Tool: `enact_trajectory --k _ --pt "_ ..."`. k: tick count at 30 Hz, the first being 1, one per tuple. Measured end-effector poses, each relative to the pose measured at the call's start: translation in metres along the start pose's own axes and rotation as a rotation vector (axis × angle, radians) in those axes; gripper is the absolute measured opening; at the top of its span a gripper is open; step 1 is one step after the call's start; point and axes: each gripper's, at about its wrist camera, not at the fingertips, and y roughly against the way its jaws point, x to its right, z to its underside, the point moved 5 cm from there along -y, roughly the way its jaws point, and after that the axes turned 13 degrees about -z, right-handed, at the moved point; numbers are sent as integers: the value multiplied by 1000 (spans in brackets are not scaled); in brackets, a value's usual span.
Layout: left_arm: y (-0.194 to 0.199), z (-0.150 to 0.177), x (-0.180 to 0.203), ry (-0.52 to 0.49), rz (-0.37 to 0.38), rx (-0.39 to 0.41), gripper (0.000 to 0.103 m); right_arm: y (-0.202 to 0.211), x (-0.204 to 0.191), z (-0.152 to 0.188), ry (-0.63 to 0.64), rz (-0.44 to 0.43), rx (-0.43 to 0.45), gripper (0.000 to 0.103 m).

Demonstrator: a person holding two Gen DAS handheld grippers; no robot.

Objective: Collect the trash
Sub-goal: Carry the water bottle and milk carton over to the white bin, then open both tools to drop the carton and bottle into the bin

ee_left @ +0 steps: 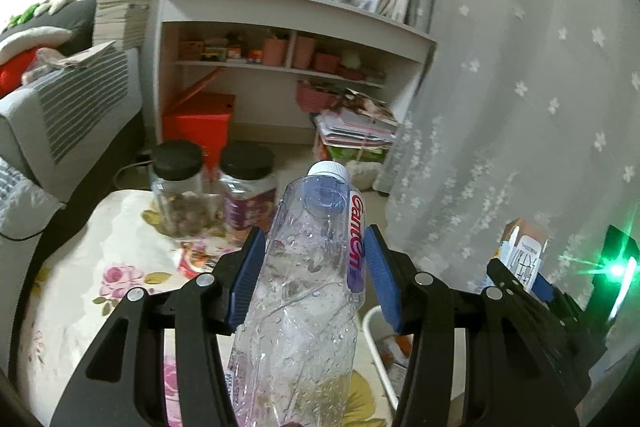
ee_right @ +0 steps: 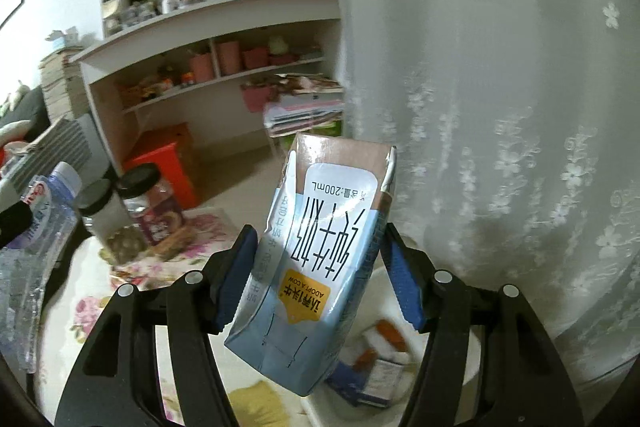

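My left gripper (ee_left: 314, 277) is shut on a crumpled clear plastic bottle (ee_left: 308, 287) with a white cap, held upright above the floral table. The bottle also shows at the left edge of the right wrist view (ee_right: 36, 227). My right gripper (ee_right: 318, 277) is shut on a pale blue 200 mL milk carton (ee_right: 316, 263), held tilted above a white bin (ee_right: 400, 359) that holds other trash. The carton and right gripper show at the right of the left wrist view (ee_left: 520, 251). The bin's rim shows below the bottle (ee_left: 374, 339).
Two black-lidded jars (ee_left: 180, 187) stand on the floral-cloth table (ee_left: 100, 267). A white lace curtain (ee_left: 520, 87) hangs on the right. A shelf unit (ee_left: 280, 47), a red box (ee_left: 198, 121) and a sofa (ee_left: 60, 115) lie beyond.
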Motion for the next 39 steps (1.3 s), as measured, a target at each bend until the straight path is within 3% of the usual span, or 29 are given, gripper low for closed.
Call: enact_trajectory --k 8,13,29,39 --pt "-3 9 53 -54 56 -14 51 -8 49 4 -13 66 -64 62" --pt "-11 21 92 -65 115 -52 51 -7 75 10 -39 114 -80 83" --pt "-32 53 180 -129 193 -146 51 31 169 13 -237 193 -40 85" --pt "-48 76 227 -189 231 -216 54 47 204 13 -294 254 -15 90"
